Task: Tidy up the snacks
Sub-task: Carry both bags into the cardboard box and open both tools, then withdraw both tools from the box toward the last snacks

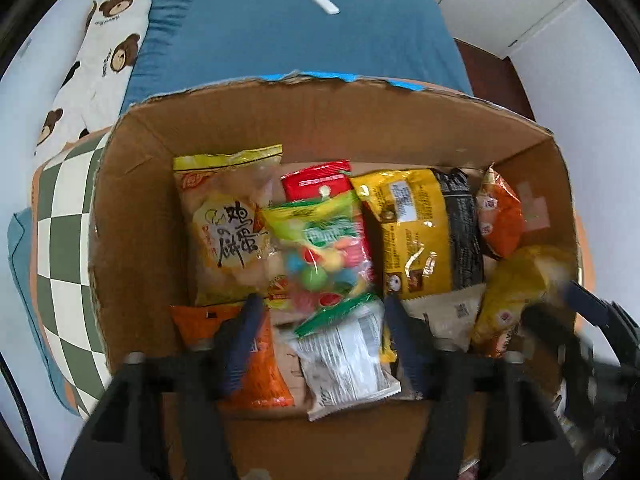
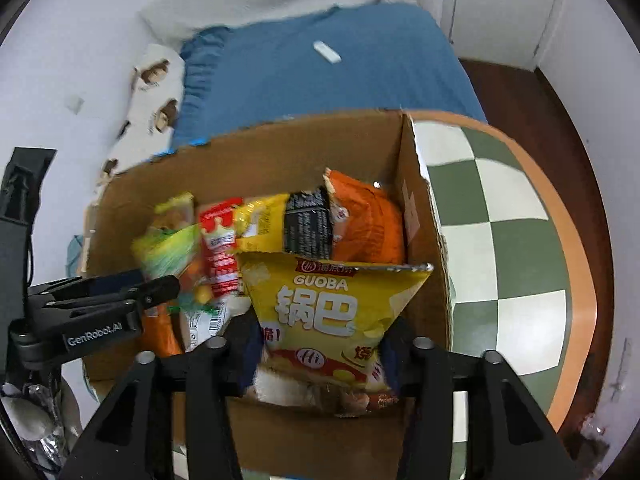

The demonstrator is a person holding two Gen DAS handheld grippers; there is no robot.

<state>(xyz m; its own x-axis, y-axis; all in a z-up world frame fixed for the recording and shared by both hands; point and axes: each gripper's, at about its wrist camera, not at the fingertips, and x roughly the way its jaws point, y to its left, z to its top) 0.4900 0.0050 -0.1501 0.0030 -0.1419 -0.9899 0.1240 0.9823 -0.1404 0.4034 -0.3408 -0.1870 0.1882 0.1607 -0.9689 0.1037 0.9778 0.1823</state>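
A cardboard box (image 1: 132, 216) holds several snack packs: a yellow egg-biscuit bag (image 1: 228, 224), a clear candy bag (image 1: 324, 248), a yellow-black pack (image 1: 424, 232), an orange pack (image 1: 500, 216). My left gripper (image 1: 320, 320) is open inside the box over a white green-topped packet (image 1: 344, 356). My right gripper (image 2: 324, 340) is shut on a yellow GUOBA bag (image 2: 332, 304) and holds it in the box's right part (image 2: 416, 208). The GUOBA bag also shows blurred in the left wrist view (image 1: 516, 292).
The box sits on a green-and-white checkered round table (image 2: 512, 216). Behind it is a bed with a blue sheet (image 1: 304, 36), a small white object (image 1: 324, 2) on it, and a bear-print pillow (image 1: 100, 56). Wooden floor (image 2: 516, 92) lies at right.
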